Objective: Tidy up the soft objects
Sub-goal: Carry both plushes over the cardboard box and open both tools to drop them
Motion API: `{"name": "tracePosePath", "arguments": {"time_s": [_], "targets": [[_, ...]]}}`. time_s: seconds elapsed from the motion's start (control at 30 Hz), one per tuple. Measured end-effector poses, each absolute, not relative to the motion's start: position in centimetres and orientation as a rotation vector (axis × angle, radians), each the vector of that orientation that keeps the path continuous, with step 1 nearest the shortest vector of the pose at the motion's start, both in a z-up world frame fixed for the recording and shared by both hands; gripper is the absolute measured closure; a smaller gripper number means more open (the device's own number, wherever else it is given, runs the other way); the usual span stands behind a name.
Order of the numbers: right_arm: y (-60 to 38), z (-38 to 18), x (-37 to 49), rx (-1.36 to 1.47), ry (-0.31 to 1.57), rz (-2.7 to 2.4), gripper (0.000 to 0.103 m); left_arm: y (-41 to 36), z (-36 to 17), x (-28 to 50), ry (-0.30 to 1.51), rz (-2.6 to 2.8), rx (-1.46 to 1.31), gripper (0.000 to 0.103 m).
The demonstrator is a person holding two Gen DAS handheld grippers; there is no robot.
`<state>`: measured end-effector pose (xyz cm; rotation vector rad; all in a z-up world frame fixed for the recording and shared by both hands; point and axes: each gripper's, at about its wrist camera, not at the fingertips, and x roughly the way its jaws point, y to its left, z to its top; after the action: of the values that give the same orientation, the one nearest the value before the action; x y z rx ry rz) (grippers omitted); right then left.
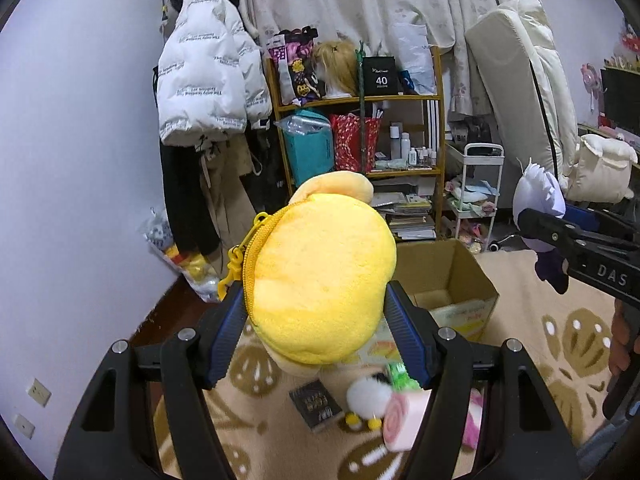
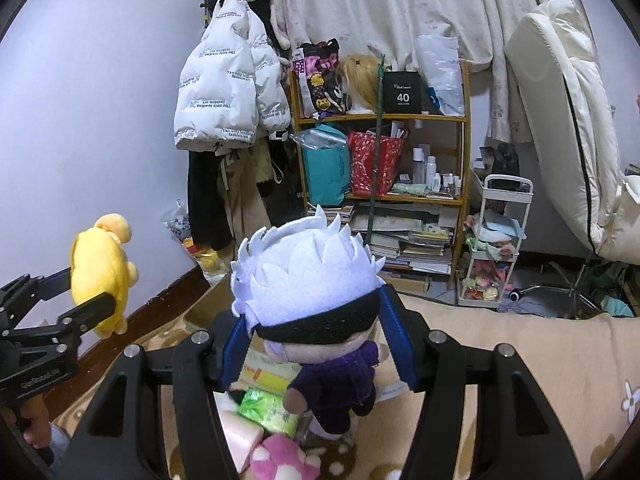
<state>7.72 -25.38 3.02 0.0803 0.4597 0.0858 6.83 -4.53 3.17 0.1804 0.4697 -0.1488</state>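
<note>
Blue-padded left gripper (image 1: 316,336) clamped a yellow plush pouch (image 1: 320,276) aloft; right gripper (image 2: 316,344) clasped a white-haired doll (image 2: 316,304). Both were lifted mid-carry. Next, judged: lowering into the cardboard box (image 1: 448,276) beyond.

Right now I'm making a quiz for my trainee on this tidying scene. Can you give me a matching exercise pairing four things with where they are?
Things:
1. yellow plush
2. white-haired doll
3. cardboard box
4. white puffer jacket

Places:
A. hanging by the wall, left of the shelf
B. held in the right gripper
C. open on the rug
D. held in the left gripper

Pairs: 1-D, 2-B, 3-C, 4-A
</note>
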Motion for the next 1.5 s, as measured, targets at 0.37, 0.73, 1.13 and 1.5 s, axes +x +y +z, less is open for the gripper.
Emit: {"name": "tracePosePath", "arguments": {"time_s": [0.37,0.73,1.13,1.5], "targets": [[-25.3,3.5,12.1,0.072,0.45,0.125,0.039,-6.9,2.7,12.1,0.444,-0.186,0.246,0.035],[-25.9,-0.9,16.1,0.12,0.522,0.15,0.038,-7.8,-1.9,16.6,0.541,-0.232,0.237,0.035],[-26.0,-4.2,17.3,0.171,0.597,0.188,0.038,-8.5,-5.3,17.7,0.581,-0.238,0.249,0.033],[-25.9,-4.7,17.5,0.188,0.619,0.206,0.026,-7.2,-5.5,18.1,0.633,-0.202,0.215,0.017]]}}
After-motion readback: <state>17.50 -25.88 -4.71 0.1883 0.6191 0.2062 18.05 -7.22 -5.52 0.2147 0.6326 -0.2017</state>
